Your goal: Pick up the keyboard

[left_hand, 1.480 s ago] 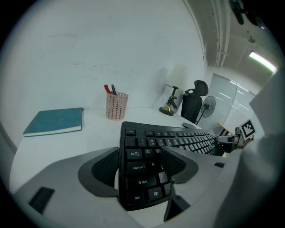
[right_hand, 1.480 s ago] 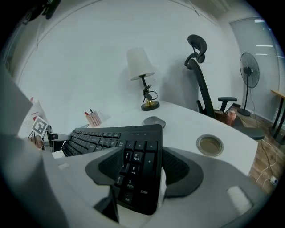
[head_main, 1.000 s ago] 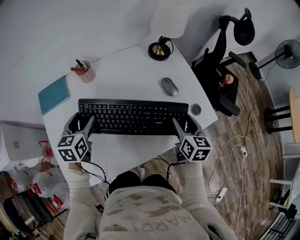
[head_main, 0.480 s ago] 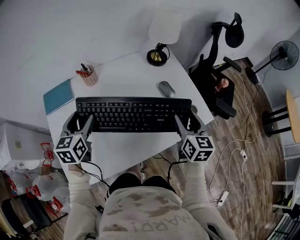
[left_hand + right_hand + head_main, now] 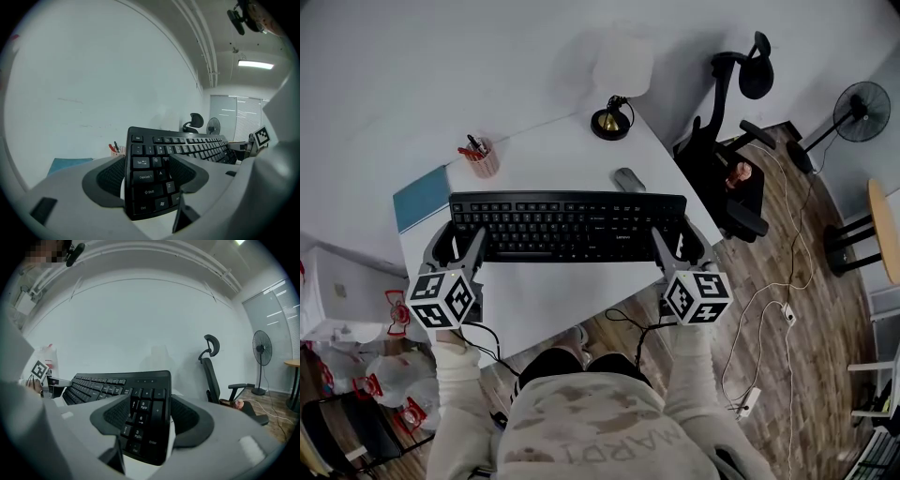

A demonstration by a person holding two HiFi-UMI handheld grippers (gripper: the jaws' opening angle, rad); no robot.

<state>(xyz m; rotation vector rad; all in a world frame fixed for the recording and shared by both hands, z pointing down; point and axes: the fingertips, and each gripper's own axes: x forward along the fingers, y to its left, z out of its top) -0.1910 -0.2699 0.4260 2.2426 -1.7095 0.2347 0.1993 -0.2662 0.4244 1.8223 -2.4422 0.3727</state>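
A black full-size keyboard (image 5: 567, 226) hangs level above the white desk (image 5: 562, 295), held by its two short ends. My left gripper (image 5: 461, 240) is shut on the keyboard's left end, and in the left gripper view its pads (image 5: 110, 177) clamp the keyboard (image 5: 146, 161) around the Caps Lock and Shift keys. My right gripper (image 5: 678, 240) is shut on the right end; in the right gripper view the number pad of the keyboard (image 5: 147, 406) sits between its jaws.
Behind the keyboard on the desk are a grey mouse (image 5: 629, 179), a table lamp (image 5: 610, 120), a pen cup (image 5: 484, 160) and a teal notebook (image 5: 420, 200). A black office chair (image 5: 728, 155) stands right of the desk, a fan (image 5: 862, 111) further right. Cables lie on the wooden floor (image 5: 769, 309).
The keyboard has risen off the desk in both grippers and looks larger. It now hides the small round object by its right end and part of the notebook.
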